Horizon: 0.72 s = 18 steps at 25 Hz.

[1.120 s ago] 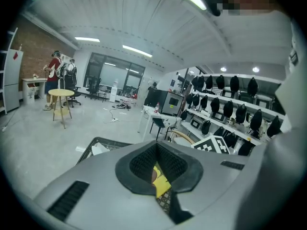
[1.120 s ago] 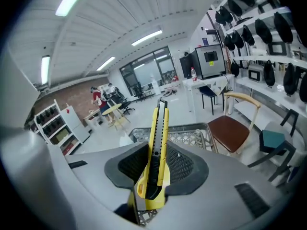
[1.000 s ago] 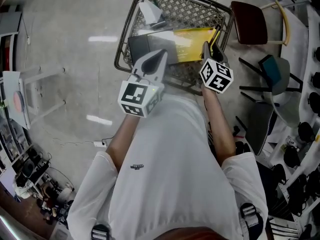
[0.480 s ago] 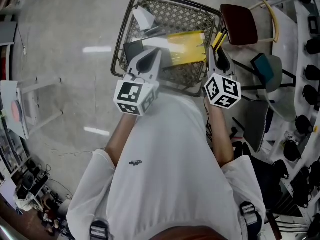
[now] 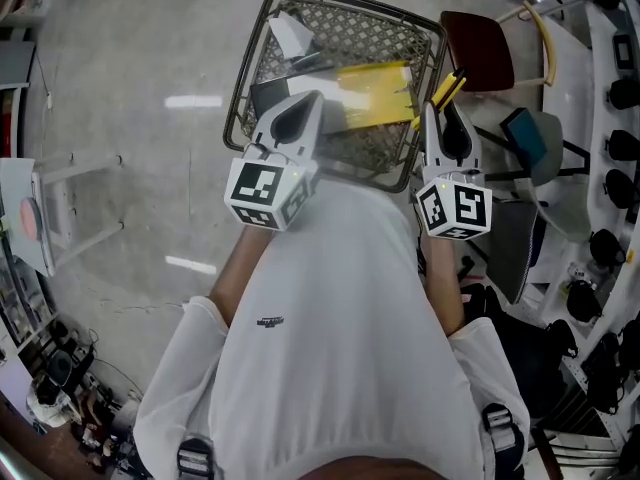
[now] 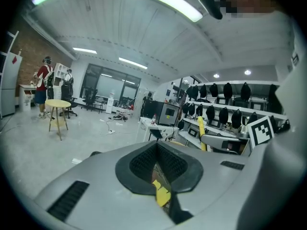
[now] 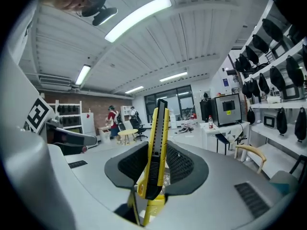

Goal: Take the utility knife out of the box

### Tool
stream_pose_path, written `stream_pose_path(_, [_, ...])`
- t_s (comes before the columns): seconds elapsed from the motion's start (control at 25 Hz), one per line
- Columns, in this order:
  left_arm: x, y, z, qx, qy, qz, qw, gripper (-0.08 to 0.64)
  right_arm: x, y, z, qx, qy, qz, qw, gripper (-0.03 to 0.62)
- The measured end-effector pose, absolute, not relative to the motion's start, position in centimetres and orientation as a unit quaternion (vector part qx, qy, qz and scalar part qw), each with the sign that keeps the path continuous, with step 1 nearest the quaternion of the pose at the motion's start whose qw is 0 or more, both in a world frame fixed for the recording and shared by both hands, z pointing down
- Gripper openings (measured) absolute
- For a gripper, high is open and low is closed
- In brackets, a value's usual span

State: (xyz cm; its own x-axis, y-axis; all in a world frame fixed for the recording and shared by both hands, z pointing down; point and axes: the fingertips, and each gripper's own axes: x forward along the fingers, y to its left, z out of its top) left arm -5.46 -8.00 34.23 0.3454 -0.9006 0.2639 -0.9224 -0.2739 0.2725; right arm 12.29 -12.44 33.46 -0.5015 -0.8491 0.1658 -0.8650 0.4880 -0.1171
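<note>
two grippers, each with one marker cube; one utility knife; one wire basket holding one dark grey slab, one white piece and one yellow sheet; one dark red chair.

the left gripper [image 5: 311, 100] has its fingers clenched tip to tip with nothing between them. it hangs over the near edge of the basket [image 5: 350, 30], with the grey slab [image 5: 268, 93] under and just left of its fingertips and the white piece [image 5: 292, 36] further out beyond them. the yellow sheet [image 5: 375, 93] lies to the right of its fingers.

the right gripper [image 5: 436, 116] is grasping the utility knife [image 7: 156, 147], which stands upright between the pads and sticks out past the fingertips. it sits outside the basket's right rim, and the chair [image 5: 478, 50] is just beyond the fingertips to the right.

only the gripper views show the room: a round table [image 6: 58, 103] and two people [image 7: 112, 116] far ahead of the fingers. only the head view shows the basket whole.

a second ago the right fingers and the knife were down at the basket's right edge beside the yellow sheet. since then they have risen and drawn clear to the right. the left gripper has barely shifted.
</note>
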Motion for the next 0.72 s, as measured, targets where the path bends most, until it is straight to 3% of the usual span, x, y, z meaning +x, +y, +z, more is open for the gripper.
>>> stream_pose_path(0.72, [-5.3, -6.9, 34.0, 0.796, -0.574, 0.030, 0.190, -0.003, 11.2, -10.7, 32.5, 0.471, -0.878, 0.083, 0.024, 0.109])
